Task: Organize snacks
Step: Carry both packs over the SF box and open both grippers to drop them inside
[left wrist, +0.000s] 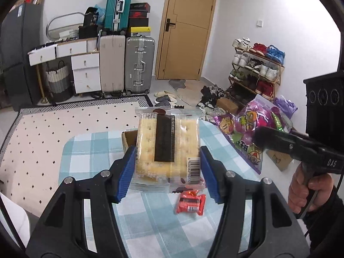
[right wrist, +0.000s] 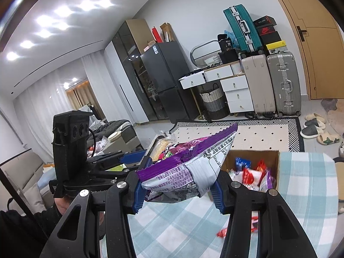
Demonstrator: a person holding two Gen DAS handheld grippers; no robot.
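My left gripper (left wrist: 167,172) is shut on a clear pack of yellow crackers (left wrist: 167,146), held upright above the blue checked tablecloth (left wrist: 90,154). My right gripper (right wrist: 177,190) is shut on a purple snack bag (right wrist: 182,163), held above the cloth. The same bag shows in the left wrist view (left wrist: 251,131), at the right. A cardboard box (right wrist: 277,165) holding several wrapped snacks stands on the table just beyond the right gripper; its corner shows behind the crackers in the left wrist view (left wrist: 129,137). A small red snack pack (left wrist: 190,202) lies on the cloth below the crackers.
The table's far edge drops to a dotted rug (left wrist: 75,120). Suitcases (left wrist: 138,64), white drawers (left wrist: 85,73), a shoe rack (left wrist: 255,68) and a wooden door (left wrist: 185,28) line the far walls. A dark fridge (right wrist: 165,79) stands at the left.
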